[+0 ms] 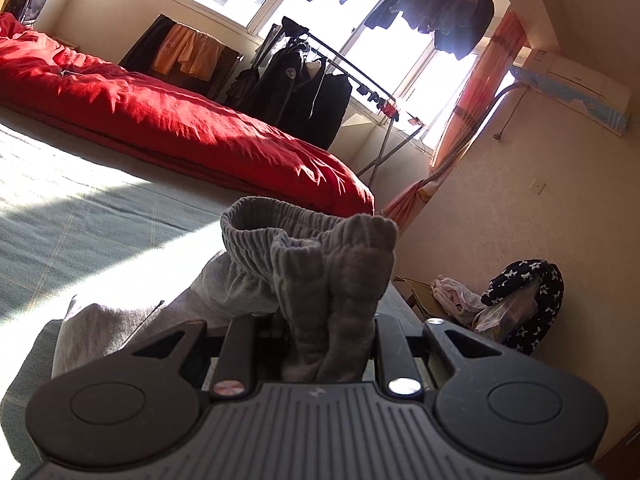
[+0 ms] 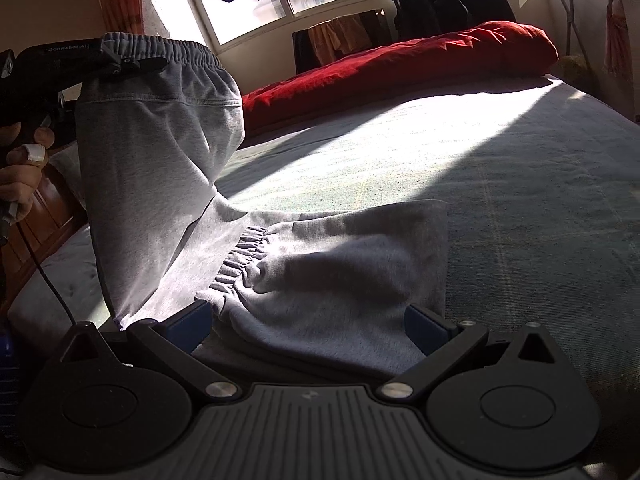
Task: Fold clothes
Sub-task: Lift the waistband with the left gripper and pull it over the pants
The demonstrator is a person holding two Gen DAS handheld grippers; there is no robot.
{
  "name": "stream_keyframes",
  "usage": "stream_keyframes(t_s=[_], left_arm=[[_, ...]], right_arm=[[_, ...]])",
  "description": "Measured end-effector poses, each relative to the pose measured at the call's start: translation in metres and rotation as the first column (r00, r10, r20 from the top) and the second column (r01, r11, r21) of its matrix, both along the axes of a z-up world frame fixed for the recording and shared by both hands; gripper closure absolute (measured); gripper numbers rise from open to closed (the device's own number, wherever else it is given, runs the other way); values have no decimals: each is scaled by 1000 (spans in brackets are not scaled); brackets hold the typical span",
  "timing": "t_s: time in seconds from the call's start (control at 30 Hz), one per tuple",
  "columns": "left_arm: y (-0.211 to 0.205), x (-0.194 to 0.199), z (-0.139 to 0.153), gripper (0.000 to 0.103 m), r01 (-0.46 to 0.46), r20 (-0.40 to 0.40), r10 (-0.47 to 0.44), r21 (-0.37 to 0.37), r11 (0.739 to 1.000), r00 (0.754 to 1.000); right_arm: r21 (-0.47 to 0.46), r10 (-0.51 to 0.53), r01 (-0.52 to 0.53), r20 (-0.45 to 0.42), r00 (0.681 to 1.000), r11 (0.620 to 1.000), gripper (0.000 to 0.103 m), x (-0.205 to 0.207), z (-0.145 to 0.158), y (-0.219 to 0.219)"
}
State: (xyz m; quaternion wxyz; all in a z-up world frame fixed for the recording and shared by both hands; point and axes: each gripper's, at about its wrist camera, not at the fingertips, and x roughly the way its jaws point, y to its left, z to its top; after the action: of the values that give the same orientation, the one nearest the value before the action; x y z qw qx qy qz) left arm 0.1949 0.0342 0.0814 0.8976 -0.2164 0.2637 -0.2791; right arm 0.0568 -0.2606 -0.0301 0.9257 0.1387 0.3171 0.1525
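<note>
Looking closely, we see left tongs [image 1: 332, 332] pinching grey trousers [image 2: 160, 152], their tips hidden, right tongs [image 2: 308, 324] wide.

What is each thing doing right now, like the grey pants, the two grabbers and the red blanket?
Grey cotton sweatpants: waistband end lifted, the rest lying on the bed.
Left hand-held gripper: shut on the bunched waistband.
Right hand-held gripper: open, the pants' lying part between its blue pads.
Red puffy quilt: rumpled, lying along the bed's far side.
Grey-green bedspread: spread flat, partly sunlit.

Grey sweatpants [image 2: 160, 152], waistband lifted, legs and cuff lying on the bed.
</note>
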Motion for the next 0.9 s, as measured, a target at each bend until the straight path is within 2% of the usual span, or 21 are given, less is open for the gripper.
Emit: stream_keyframes(t_s=[0.1,0.37,0.47,0.57,0.73,0.9], left_arm=[[-14,-4,2,85,14,20,-14,22,1000,1000],[-60,-18,-17,85,56,43,-64,166,984,997],[-83,-26,-25,85,83,63,-102,258,962,993],[-99,-32,-33,85,108,67,-136,315,943,989],[-131,-48,-49,84,134,90,-193,446,885,977],[-160,-68,-66,84,146,123,-268,592,793,956]], right_arm=[[12,-10,10,-5,1000,1000,0,0,-2,-4],[23,-31,31,-11,999,999,0,-4,-5,-13],[26,-46,47,-12,999,999,0,-6,-5,-18],[32,-64,64,-14,998,997,0,-7,-6,-23],[33,-81,81,-14,997,996,0,-9,-7,-31],[32,-101,101,-14,995,994,0,-10,-7,-39]])
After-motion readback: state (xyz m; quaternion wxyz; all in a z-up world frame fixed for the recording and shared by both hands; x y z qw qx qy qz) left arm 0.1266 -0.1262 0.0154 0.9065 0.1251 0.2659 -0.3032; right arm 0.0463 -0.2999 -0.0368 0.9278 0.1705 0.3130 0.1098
